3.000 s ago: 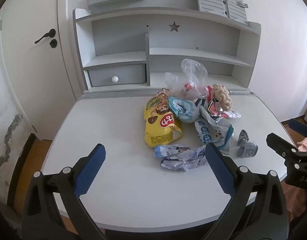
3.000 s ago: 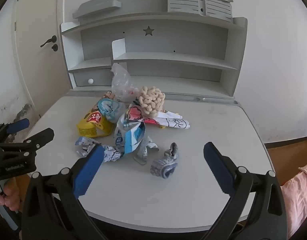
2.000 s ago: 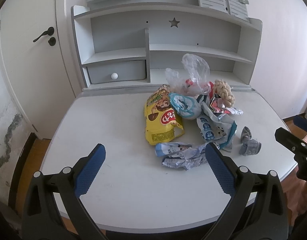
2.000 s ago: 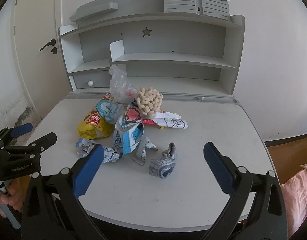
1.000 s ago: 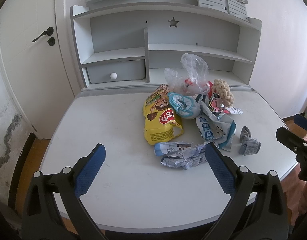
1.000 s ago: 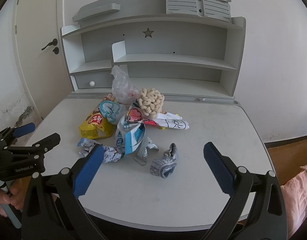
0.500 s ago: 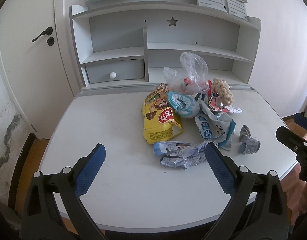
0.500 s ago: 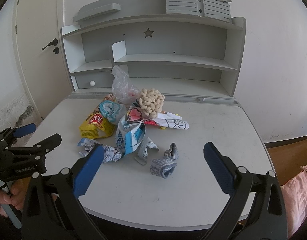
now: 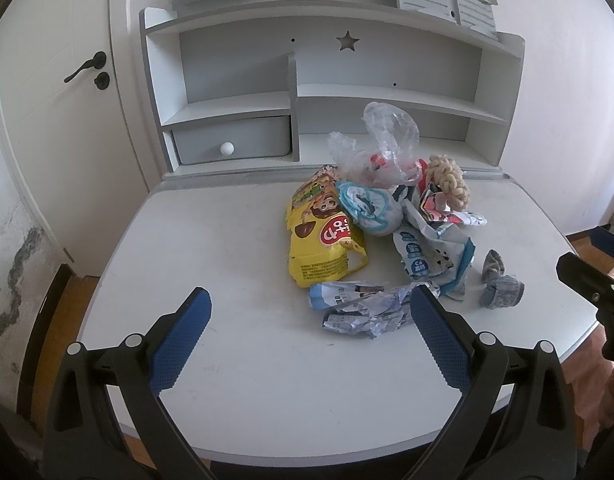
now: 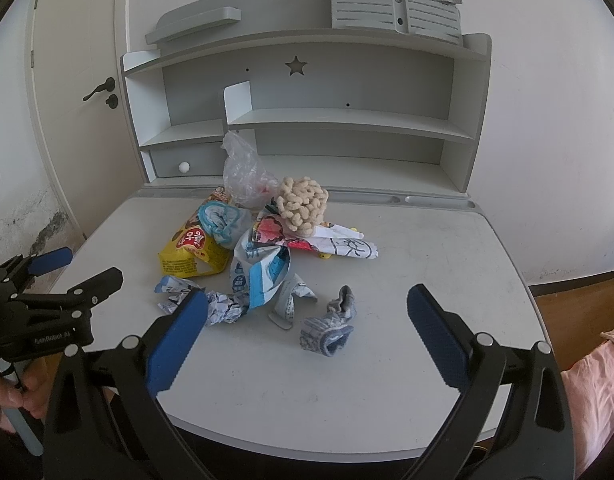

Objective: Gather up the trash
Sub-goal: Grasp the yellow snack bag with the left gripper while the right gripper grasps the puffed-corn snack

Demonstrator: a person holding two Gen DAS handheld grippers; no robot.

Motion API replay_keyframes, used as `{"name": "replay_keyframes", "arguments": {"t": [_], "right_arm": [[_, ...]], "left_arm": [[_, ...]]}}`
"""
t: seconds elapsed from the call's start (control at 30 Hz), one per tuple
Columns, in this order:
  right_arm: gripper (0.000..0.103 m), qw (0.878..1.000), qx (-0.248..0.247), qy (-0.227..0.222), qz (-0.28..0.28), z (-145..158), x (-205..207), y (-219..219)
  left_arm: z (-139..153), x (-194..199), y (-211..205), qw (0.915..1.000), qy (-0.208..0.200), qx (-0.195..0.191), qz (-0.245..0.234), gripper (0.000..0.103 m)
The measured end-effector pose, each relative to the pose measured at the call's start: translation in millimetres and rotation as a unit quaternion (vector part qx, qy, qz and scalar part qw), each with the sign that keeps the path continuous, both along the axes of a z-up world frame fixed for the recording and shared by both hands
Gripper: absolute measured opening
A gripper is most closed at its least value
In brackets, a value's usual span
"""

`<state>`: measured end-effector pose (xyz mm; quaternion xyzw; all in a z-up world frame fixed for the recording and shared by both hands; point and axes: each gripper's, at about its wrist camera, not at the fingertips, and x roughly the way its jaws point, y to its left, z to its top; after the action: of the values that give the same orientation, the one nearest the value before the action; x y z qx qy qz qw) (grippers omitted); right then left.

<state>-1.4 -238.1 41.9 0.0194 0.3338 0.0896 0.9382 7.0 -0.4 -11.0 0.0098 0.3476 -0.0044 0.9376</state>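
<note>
A heap of trash lies mid-desk: a yellow snack bag [image 9: 325, 246] [image 10: 189, 250], a clear plastic bag [image 9: 381, 148] [image 10: 245, 172], a crumpled blue-white wrapper [image 9: 363, 306] [image 10: 205, 300], a pale blue pouch [image 9: 431, 256] [image 10: 263, 270], a beige knotted rope [image 9: 447, 178] [image 10: 303, 204] and a grey sock [image 9: 499, 286] [image 10: 331, 326]. My left gripper [image 9: 307, 332] hangs open just short of the crumpled wrapper. My right gripper [image 10: 307, 334] is open, with the sock between its fingers' line, untouched.
The white desk [image 9: 235, 240] [image 10: 435, 264] carries a grey hutch [image 9: 327, 88] with shelves and a small drawer [image 9: 231, 140]. A white door [image 9: 59, 92] stands at the left. A hand [image 10: 11, 396] holds the left gripper's handle beyond the desk's left edge.
Both grippers have drifted only slightly; the trash heap has not moved and nothing was grasped.
</note>
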Motion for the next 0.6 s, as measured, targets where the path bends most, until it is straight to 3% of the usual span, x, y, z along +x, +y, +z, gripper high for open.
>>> {"name": "replay_keyframes", "arguments": {"t": [0.3,0.6], "right_arm": [[0.096,1.000,0.007,0.022,0.002,-12,13,-10],[0.096,0.999,0.011,0.044,0.005,-29,24,-18]], "left_arm": [[-19,35,18,0.9979,0.052,-0.028,-0.027,0.097],[-49,126,11,0.9927,0.112,-0.029,-0.034,0.097]]}}
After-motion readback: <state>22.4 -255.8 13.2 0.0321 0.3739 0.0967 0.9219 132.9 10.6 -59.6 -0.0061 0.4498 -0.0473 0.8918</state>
